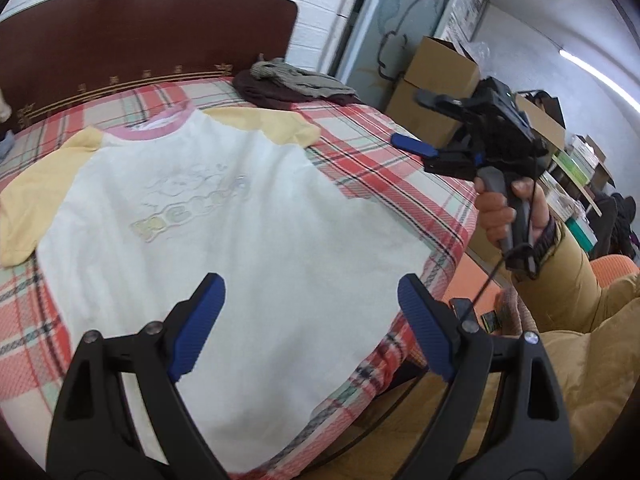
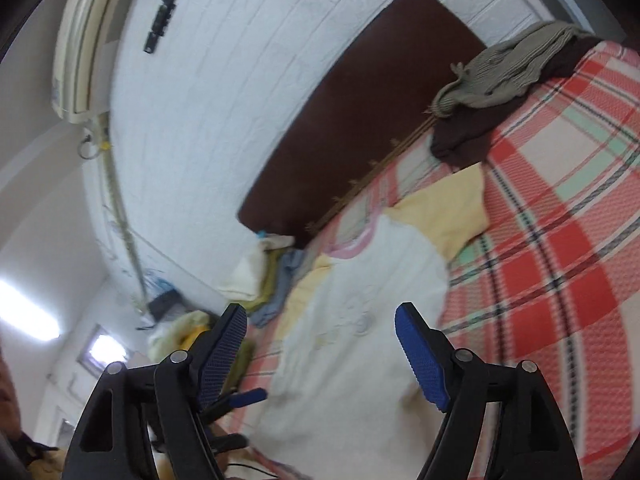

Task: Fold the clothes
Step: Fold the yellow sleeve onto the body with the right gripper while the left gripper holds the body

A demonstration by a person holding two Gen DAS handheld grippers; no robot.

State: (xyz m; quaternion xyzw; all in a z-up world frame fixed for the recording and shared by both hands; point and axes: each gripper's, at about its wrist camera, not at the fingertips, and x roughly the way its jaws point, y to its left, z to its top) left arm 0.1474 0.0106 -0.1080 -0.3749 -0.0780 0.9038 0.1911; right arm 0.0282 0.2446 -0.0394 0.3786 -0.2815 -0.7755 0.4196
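A white T-shirt [image 1: 224,248] with yellow sleeves and a pink collar lies spread flat, front up, on the plaid bed. My left gripper [image 1: 310,320] is open and empty, hovering above the shirt's lower hem. My right gripper [image 1: 412,124] is open and empty, held in the air off the bed's right edge, beside the shirt's right sleeve. In the right wrist view the shirt [image 2: 380,272] lies ahead of the open right gripper [image 2: 320,344], and the left gripper's blue fingertips [image 2: 248,396] show low on the left.
The bed has a red plaid cover [image 1: 400,176] and a dark wooden headboard [image 1: 152,28]. A pile of grey and dark clothes [image 1: 292,80] lies at the head of the bed. Cardboard boxes [image 1: 436,92] stand to the right. More folded clothes [image 2: 268,280] lie beside the bed.
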